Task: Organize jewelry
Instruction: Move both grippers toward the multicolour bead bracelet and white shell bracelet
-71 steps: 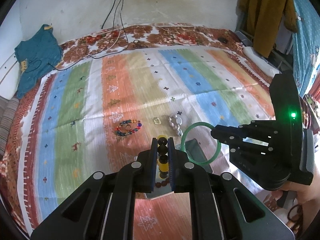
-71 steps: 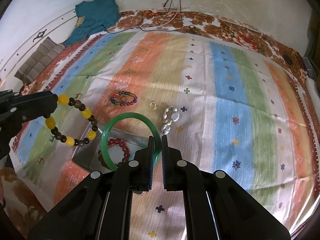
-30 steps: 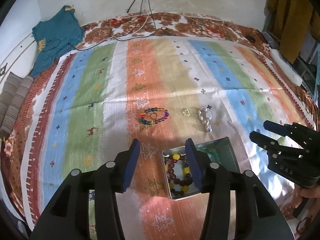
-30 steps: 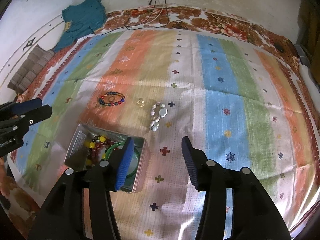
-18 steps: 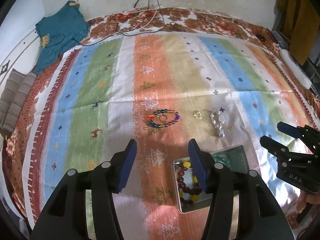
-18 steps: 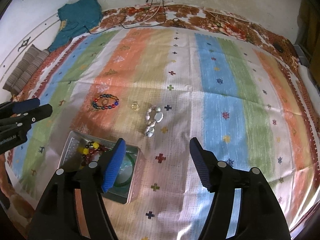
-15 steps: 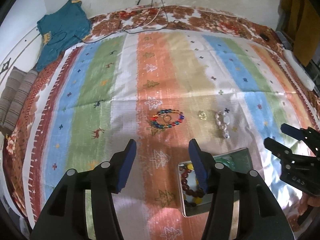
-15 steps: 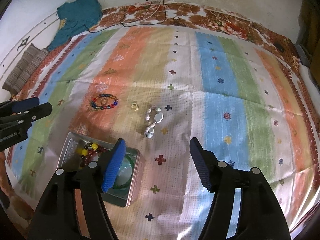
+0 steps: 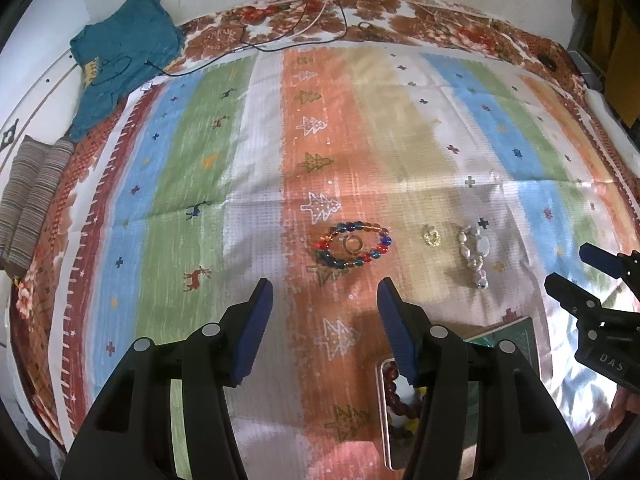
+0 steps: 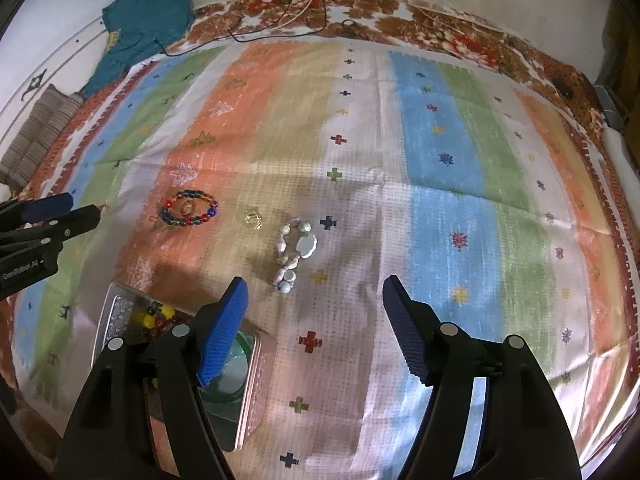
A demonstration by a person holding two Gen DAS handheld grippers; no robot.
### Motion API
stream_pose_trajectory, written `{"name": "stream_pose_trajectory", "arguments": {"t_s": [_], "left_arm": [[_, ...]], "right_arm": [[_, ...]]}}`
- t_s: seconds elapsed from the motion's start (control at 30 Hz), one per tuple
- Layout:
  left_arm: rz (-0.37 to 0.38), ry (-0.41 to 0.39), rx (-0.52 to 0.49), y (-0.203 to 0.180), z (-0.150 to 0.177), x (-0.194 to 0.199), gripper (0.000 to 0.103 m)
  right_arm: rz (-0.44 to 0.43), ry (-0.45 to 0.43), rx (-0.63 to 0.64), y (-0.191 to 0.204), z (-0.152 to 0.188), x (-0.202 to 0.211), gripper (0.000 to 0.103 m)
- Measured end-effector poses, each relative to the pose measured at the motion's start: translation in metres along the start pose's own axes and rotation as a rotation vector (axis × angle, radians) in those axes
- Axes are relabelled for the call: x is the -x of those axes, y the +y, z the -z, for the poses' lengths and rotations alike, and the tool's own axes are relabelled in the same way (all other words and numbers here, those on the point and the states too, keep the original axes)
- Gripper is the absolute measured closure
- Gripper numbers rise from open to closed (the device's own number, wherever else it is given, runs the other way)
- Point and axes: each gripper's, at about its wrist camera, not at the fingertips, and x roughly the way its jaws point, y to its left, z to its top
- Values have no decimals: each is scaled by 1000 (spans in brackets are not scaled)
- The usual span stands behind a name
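A multicoloured bead bracelet [image 9: 352, 245] with a small ring [image 9: 352, 244] inside it lies on the striped cloth, just beyond my open, empty left gripper [image 9: 325, 312]. A gold ring [image 9: 431, 236] and a white stone bracelet [image 9: 476, 254] lie to its right. In the right wrist view the white bracelet [image 10: 294, 254] lies just ahead of my open, empty right gripper [image 10: 316, 320]. The metal tin [image 10: 120, 300] at lower left holds a red bead bracelet, a yellow bead bracelet [image 10: 154, 318] and a green bangle [image 10: 230, 360], partly hidden by my fingers.
A striped cloth [image 9: 360, 140] covers the bed. A teal garment [image 9: 120, 60] and cables [image 9: 312, 28] lie at the far edge by the wall. Folded fabric [image 9: 28, 208] sits at the left edge.
Both grippers have let go: the yellow bead bracelet and the green bangle now lie in the tin. Both grippers have opened and pulled away from the tin; the left has shifted left.
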Motion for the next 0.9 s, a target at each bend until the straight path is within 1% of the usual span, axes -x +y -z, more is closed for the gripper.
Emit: {"name": "stream_pose_trajectory", "arguments": {"t_s": [0.23, 0.27, 0.53, 0.9], "left_arm": [[0, 11, -14, -3, -8, -11, 47], [0, 16, -14, -4, -9, -14, 47], [-12, 59, -9, 1, -15, -40, 47], [-30, 100, -18, 4, -21, -66, 47]], "right_arm": [[10, 18, -4, -3, -8, -13, 33], [11, 20, -6, -4, -9, -15, 31], [25, 53, -11, -9, -13, -35, 31], [31, 68, -1, -9, -23, -54, 31]]}}
